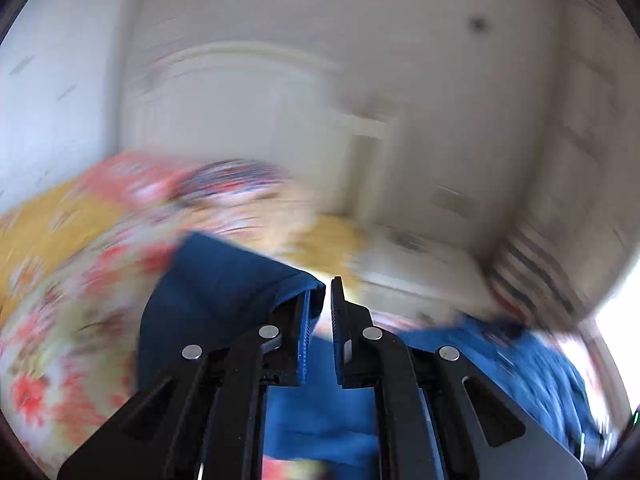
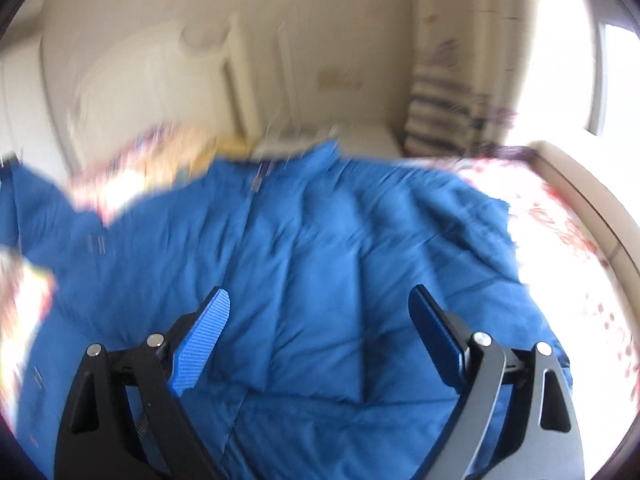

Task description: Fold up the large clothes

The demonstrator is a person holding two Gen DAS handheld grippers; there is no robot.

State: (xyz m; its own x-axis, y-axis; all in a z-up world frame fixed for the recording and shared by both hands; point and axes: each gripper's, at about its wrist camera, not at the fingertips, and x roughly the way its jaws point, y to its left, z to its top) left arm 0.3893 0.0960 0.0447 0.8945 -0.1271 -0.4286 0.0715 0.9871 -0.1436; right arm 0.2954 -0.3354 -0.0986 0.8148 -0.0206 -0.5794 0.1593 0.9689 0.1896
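Observation:
A large blue padded jacket [image 2: 320, 248] lies spread on a bed with a floral cover [image 2: 580, 240], its zip running up the middle. My right gripper [image 2: 320, 308] is open and empty, held just above the jacket's lower part. My left gripper [image 1: 326, 300] is nearly shut, and a fold of the jacket's blue cloth [image 1: 224, 276] drapes over its left finger and is lifted off the bed. More of the jacket [image 1: 532, 364] trails to the right in the left wrist view. Both views are blurred.
A white headboard [image 1: 248, 96] and wall stand behind the bed. A striped cloth [image 2: 440, 120] hangs in the far right corner by a bright window [image 2: 616, 76]. Yellow and floral bedding [image 1: 64, 240] is piled at the left.

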